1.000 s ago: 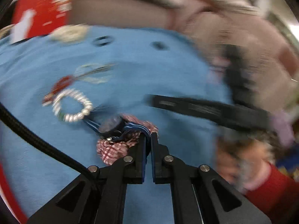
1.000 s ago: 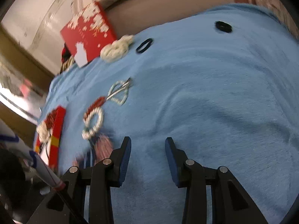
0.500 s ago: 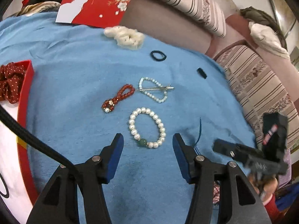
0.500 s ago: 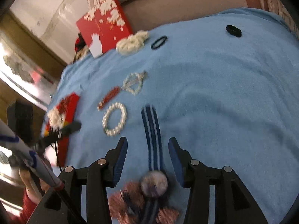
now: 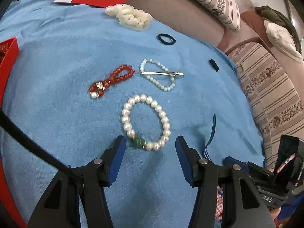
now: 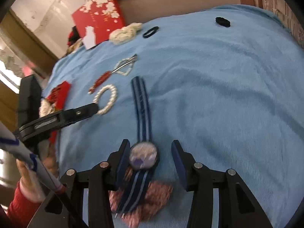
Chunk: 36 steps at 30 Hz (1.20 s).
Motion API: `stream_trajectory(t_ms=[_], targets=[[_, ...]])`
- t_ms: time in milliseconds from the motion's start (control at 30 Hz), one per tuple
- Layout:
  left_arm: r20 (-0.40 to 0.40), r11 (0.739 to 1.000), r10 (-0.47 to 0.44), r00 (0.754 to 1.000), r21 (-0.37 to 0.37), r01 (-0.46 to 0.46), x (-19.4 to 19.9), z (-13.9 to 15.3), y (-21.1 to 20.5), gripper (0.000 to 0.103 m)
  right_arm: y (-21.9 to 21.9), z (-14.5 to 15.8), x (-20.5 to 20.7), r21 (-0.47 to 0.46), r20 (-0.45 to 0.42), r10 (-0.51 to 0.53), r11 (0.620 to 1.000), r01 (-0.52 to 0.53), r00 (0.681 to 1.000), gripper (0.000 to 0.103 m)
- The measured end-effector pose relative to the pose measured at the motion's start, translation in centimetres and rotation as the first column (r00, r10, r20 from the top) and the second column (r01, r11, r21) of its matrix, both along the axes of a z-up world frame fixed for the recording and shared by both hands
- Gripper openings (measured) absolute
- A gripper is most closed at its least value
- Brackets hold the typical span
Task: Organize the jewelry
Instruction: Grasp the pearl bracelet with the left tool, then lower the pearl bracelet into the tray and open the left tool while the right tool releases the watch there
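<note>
Jaws of left gripper flank pearl bracelet's near edge, untouched.

Striped sofa behind, pale wall beyond.

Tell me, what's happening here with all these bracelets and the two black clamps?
A person is sorting jewelry on a blue cloth with a two-finger gripper in each hand. The left gripper is open, poised at the green-beaded end of a pearl bracelet. The right gripper is open around a striped ribbon brooch, not squeezing it. A red bead bracelet and pearl hair clip lie beyond.
</note>
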<state>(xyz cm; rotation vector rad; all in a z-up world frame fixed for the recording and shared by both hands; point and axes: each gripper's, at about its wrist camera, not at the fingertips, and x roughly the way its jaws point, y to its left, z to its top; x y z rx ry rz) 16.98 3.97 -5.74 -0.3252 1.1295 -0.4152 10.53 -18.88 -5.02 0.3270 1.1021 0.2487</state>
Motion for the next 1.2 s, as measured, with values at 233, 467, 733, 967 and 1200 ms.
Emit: stream_trajectory(t_ms=[233,467,733,967,1200], targets=[[0.022,0.997,-0.036,0.999,0.069,0.035,1.3,-0.2,-1.4,0.053,2.8,-0.5,0.1,-0.121,-0.040,0.045,0.991,-0.049,0.998,0.050],[0.061,0.969,-0.079,0.995,0.238,0.062,1.2,-0.2,-3.3,0.011,5.7,-0.9,-1.3,-0.306,-0.042,0.064,0.949,-0.074,0.997,0.047],[0.109,0.997,-0.006,0.994,0.083,-0.003,0.2,3.2,-0.2,0.010,5.4,2.4,-2.5,-0.243,0.064,0.027,0.970,-0.011,0.998,0.046],[0.230,0.994,0.071,0.971,0.066,-0.088,-3.1,8.4,4.6,0.010,7.2,7.3,-1.9,-0.192,0.170,0.036,0.981,-0.002,0.985,0.046],[0.341,0.979,0.186,0.921,0.017,-0.204,-7.1,13.4,12.8,0.010,11.5,11.4,-1.3,-0.152,0.280,0.070,0.988,-0.028,0.958,0.046]])
